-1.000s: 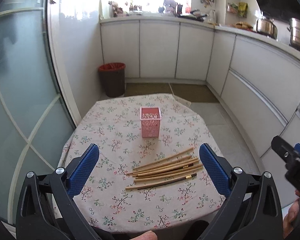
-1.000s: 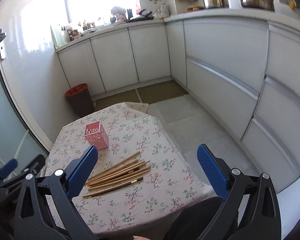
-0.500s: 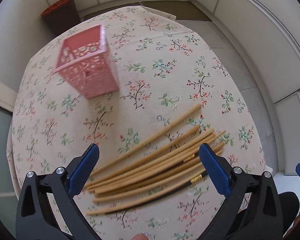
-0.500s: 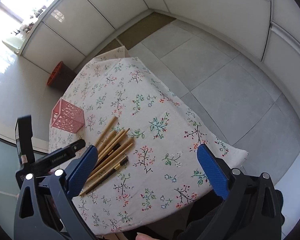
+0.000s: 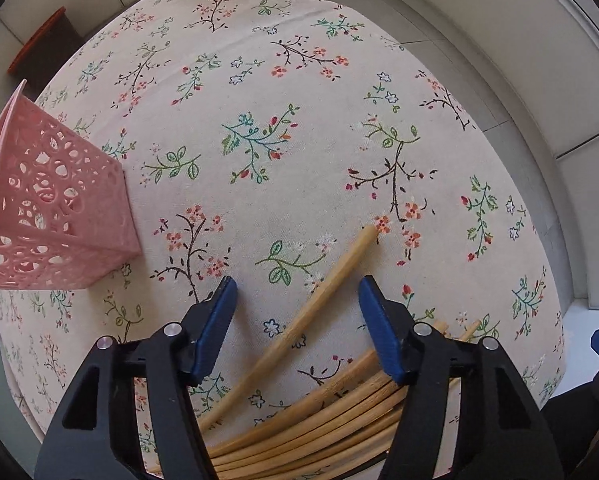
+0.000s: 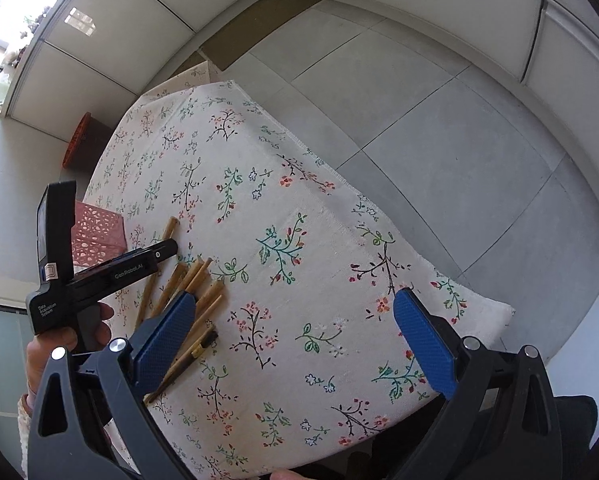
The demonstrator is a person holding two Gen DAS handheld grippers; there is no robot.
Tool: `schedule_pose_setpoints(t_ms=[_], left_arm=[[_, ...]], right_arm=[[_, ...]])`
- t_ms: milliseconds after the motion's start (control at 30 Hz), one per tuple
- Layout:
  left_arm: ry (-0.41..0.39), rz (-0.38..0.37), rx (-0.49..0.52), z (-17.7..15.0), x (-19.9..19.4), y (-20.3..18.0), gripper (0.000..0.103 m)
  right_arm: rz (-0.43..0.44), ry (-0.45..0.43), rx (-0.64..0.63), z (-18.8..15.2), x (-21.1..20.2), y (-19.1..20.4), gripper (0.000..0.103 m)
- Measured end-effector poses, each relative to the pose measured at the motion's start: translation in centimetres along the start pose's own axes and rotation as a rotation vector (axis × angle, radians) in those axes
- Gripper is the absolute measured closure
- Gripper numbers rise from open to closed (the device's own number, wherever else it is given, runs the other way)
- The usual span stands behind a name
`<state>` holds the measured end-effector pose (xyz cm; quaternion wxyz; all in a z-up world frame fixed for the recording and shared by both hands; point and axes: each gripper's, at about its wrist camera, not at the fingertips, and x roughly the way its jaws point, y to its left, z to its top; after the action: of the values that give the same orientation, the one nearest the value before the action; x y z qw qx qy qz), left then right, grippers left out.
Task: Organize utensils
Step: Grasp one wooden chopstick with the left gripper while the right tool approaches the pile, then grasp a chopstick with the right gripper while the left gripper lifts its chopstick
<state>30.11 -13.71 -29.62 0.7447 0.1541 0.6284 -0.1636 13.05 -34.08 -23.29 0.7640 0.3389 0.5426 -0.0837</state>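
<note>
My left gripper [image 5: 295,300], jaws spread, straddles one pale bamboo chopstick [image 5: 311,312]; I'd pinch mid-shaft, then carry it to the pink perforated plastic holder [image 5: 55,208]. Right gripper [image 6: 295,332] spread, idle.

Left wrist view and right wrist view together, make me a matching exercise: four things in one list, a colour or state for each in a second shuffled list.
Things:
1. left claw
2. right claw
3. utensil holder
4. bin

States:
A. pink, perforated, on the tablecloth
B. open, astride one chopstick
C. red-rimmed, on the floor
D. open, over bare cloth beside the chopstick pile

Pairs: 1-B, 2-D, 3-A, 4-C
</note>
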Motion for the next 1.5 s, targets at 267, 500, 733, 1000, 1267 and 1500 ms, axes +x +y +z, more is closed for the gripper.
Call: schedule_pose_setpoints(t_ms=[267,500,733,1000,1267,1500], left_arm=[[-0.082,-0.016,-0.009,-1.5,-1.3,1.8,0.094],[-0.296,0.003,-0.043,-6.0,-9.3,3.8,0.097],[-0.478,-0.044,-0.132,-13.5,-17.3,7.3,0.097],[-0.608,-0.072,-0.277,-17.6,-21.2,11.6,0.097],[-0.614,-0.096,-0.333,-18.8,-20.9,14.1,0.097],[-0.625,-0.102,-0.332,-18.9,-21.5,13.9,0.097]], right_arm=[[-0.013,0.025,-0.012,0.4,1.1,2.8,0.007],[0.053,0.081,-0.019,1.1,2.5,7.8,0.022],[0.010,0.108,-0.163,-1.5,4.1,11.1,0.033],[-0.145,0.123,-0.614,-2.5,9.0,20.6,0.033],[-0.218,0.180,-0.717,-4.0,13.8,22.0,0.053],[-0.192,0.088,-0.718,-4.2,12.2,22.4,0.095]])
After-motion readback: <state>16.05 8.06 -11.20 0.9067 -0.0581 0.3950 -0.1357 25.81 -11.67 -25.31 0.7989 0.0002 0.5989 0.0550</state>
